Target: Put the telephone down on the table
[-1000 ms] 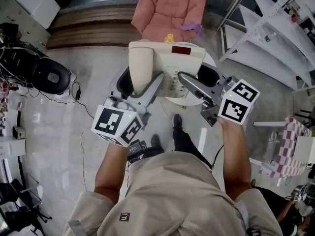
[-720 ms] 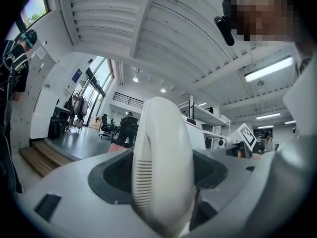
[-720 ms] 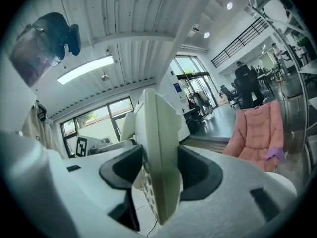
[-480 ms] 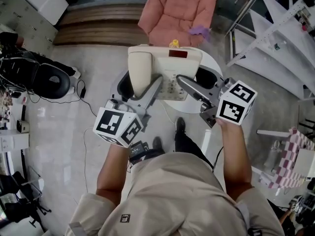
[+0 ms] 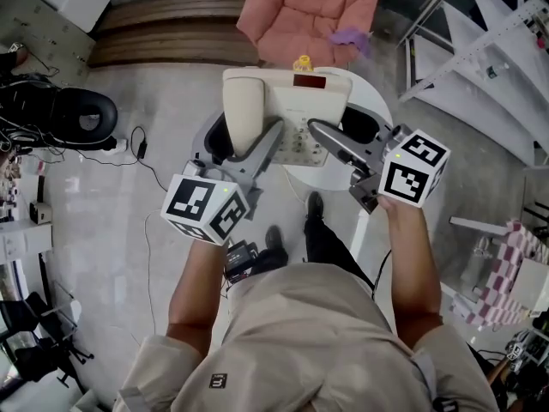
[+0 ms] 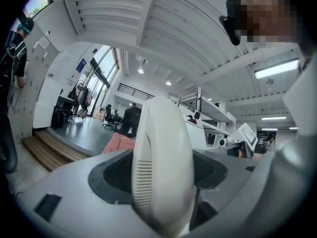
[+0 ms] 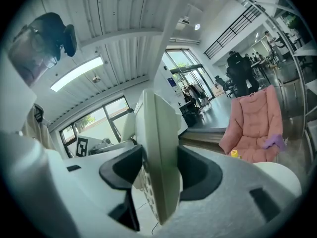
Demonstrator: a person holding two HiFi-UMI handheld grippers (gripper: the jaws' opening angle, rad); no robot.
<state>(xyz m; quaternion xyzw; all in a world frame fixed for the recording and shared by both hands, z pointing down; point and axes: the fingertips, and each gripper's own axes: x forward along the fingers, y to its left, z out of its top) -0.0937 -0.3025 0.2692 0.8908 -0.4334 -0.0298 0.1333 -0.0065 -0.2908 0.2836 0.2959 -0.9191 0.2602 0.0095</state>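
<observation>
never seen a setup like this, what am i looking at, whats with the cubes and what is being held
There is no robot here. A person holds a two-jaw tool in each hand: the left gripper and the right gripper. The patterned cubes are part of those tools. The head view comes from a camera on the person's head, looking down. The two gripper views come from cameras riding on each gripper, looking along its jaws. Both grippers are clamped on a cream telephone, the left across its handset and the right on its keypad edge. The telephone is over a round white table; whether it touches the table yet, I can't tell. A pink armchair stands beyond.
</observation>
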